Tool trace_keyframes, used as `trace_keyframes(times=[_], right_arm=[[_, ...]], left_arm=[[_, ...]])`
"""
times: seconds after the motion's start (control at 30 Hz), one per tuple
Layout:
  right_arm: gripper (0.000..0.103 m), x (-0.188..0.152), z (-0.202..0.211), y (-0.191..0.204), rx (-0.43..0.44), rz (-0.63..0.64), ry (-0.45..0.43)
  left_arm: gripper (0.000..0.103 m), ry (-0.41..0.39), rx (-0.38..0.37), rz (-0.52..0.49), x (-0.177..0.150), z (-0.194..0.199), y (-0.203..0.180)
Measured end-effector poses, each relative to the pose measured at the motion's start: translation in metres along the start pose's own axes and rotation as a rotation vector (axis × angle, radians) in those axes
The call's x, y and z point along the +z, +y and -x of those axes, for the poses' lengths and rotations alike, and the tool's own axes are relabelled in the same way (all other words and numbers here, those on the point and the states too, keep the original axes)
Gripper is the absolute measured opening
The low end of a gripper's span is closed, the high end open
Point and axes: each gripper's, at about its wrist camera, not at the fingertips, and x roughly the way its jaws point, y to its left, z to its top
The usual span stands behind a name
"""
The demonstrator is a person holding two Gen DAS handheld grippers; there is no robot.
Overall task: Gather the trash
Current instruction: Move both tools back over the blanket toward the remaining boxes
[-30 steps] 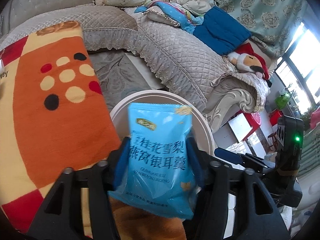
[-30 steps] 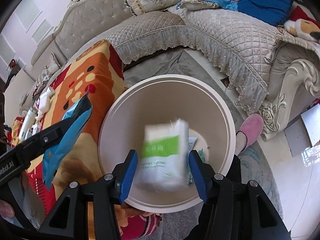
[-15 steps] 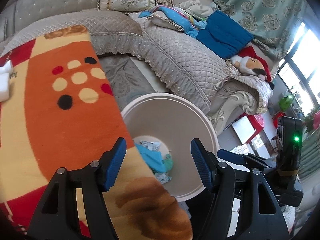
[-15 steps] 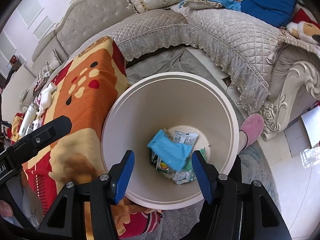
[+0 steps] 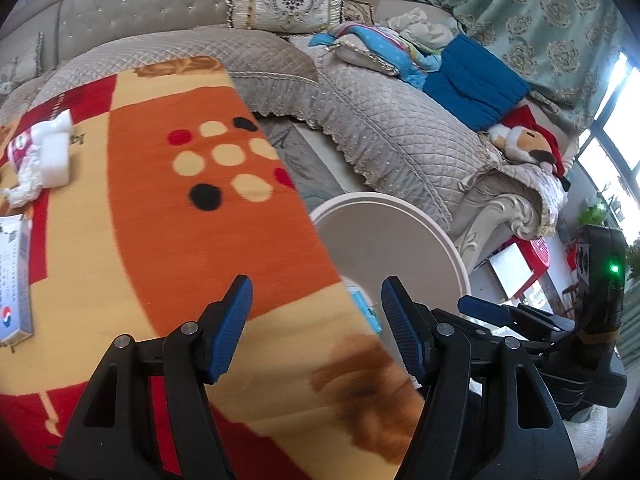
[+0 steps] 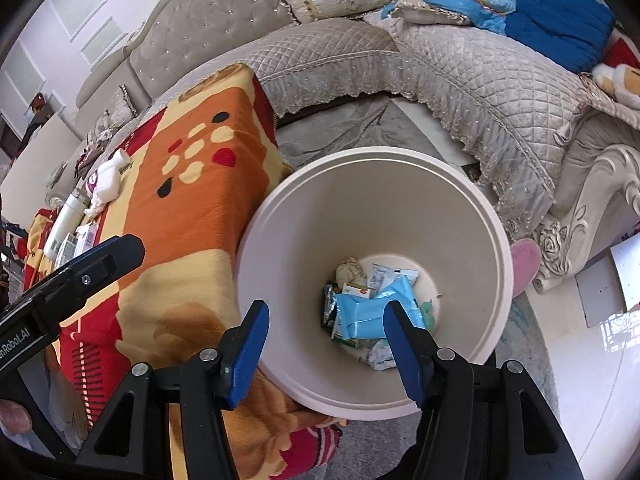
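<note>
A cream waste bin stands on the floor beside the table; its rim also shows in the left wrist view. Inside lie a blue snack bag and several other wrappers. My right gripper is open and empty, hovering over the bin's near rim. My left gripper is open and empty above the table's orange blanket, near its right edge. On the far left of the table lie a white tissue pack with crumpled tissue and a flat box.
A quilted grey sofa curves behind the table and bin, with cushions, a blue blanket and a plush toy. A pink slipper lies on the floor right of the bin. Bottles and small boxes sit at the table's far end.
Both grippers opened and dropped their loads, the blue bag and a white-green pack, into the bin. The left gripper then swung left, over the table.
</note>
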Motion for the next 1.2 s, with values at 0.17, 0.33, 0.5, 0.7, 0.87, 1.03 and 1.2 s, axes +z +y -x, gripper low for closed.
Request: trace_keyframes(times=[0.17, 0.33, 0.5, 0.7, 0.87, 1.03, 1.2], right_arm=[[0.057, 0.004, 0.001, 0.019, 0.016, 0.022, -0.008], [0.057, 0.007, 0.002, 0.044, 0.028, 0.068, -0.018], [0.058, 0.010, -0.002, 0.070, 0.047, 0.106, -0.018], [0.059, 0.015, -0.009, 0.105, 0.077, 0.151, -0.009], [0.060, 0.018, -0.019, 0.139, 0.115, 0.202, 0.012], [0.061, 0.018, -0.032, 0.174, 0.150, 0.254, 0.037], [0.063, 0.019, -0.041, 0.203, 0.178, 0.294, 0.051]], left_arm=[[0.066, -0.016, 0.023, 0.018, -0.003, 0.012, 0.018], [0.066, -0.030, 0.049, 0.049, -0.006, 0.024, 0.040], [0.066, -0.041, 0.080, 0.083, -0.012, 0.037, 0.064], [0.066, -0.058, 0.118, 0.117, -0.019, 0.058, 0.096], [0.066, -0.064, 0.158, 0.163, -0.027, 0.080, 0.135], [0.066, -0.065, 0.221, 0.214, -0.036, 0.105, 0.182], [0.066, -0.053, 0.278, 0.284, -0.039, 0.119, 0.236]])
